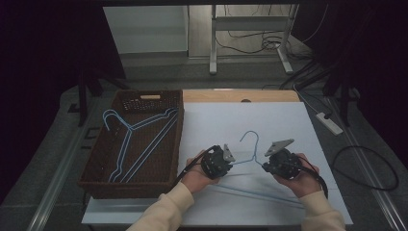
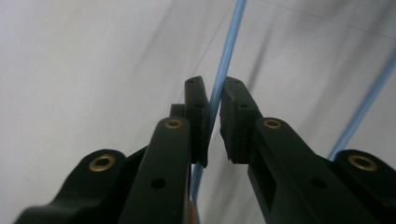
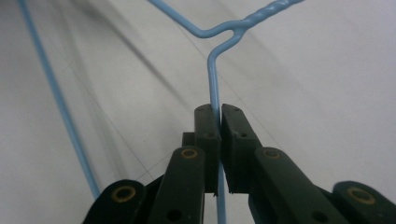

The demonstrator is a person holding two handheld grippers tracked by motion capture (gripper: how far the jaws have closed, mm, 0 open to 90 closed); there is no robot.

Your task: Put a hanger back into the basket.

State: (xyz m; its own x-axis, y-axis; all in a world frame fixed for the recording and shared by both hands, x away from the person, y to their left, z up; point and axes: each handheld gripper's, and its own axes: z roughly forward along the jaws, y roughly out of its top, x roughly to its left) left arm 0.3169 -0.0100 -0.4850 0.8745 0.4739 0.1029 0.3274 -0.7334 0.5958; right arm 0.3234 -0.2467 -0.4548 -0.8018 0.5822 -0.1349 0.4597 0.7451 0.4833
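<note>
Light-blue wire clothes hanger (image 1: pixel 250 161) lies on the white-covered table (image 1: pixel 288 125), hook pointing away from the person, bottom bar toward them. Each sloping shoulder wire runs straight up between a pair of jaws: left gripper (image 1: pixel 227 155) on the left shoulder, right gripper (image 1: pixel 269 155) on the right one, both about equally near the twisted neck, which sits between and just beyond the two sets of jaws.

Brown woven basket (image 1: pixel 96 159) stands to the left, well apart from the left jaws, with two more blue wire hangers (image 1: pixel 137 139) lying in it.

Right gripper view: jaws nearly together, pads pressed on the wire (image 3: pixel 215 79), which rises ahead of them to the bend below the twist. Left gripper view: jaws drawn in on the wire (image 2: pixel 219 84); it touches the left pad, a slight gap shows lower down at the right pad, grip looks made.

Hanger: thin, coated, smooth, undeformed. Likely a two-handed lift, leftward to the basket.
</note>
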